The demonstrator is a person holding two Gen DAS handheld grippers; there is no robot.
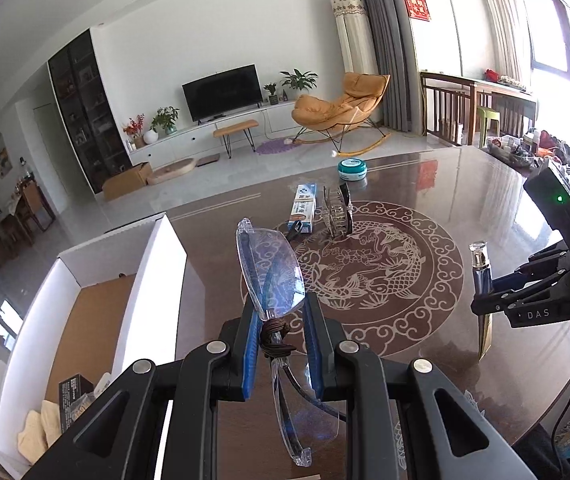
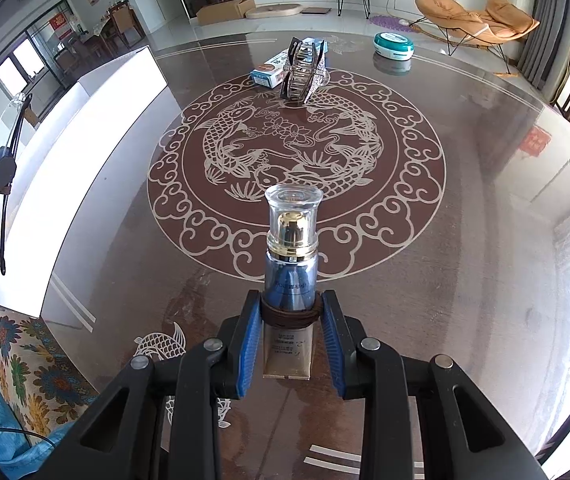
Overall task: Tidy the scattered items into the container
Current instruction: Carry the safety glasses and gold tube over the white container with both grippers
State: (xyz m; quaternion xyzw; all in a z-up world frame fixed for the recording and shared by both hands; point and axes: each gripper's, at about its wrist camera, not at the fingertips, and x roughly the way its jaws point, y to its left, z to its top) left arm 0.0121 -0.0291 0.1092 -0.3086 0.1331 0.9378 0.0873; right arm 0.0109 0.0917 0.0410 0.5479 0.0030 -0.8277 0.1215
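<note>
Left hand-held gripper [image 1: 279, 340]: blue-padded jaws clamped on clear rimless glasses [image 1: 271, 276] at the bridge. Long axis of the glasses runs along the fingers; one lens points away toward the worktop's middle, the other back toward the camera. Lenses transparent, thin, rounded-rectangular; a dark temple arm shows behind them. Held clear above the worktop, just beside the white container [image 1: 141, 280].

Right hand-held gripper [image 2: 289, 334]: jaws clamped on a cosmetic bottle [image 2: 291, 276], cap pointing away, long axis along the fingers. Clear cylindrical cap, gold collar, glossy blue body, beige lower section.

Container: open white box, brown cardboard floor, some small items inside.

Worktop [image 2: 465, 240]: glossy dark brown, pale fish medallion inlay. Farther back lie a toothpaste box [image 2: 275, 70], a rhinestone hair claw [image 2: 305, 76] touching it, and a round teal tin [image 2: 393, 45], well apart.
</note>
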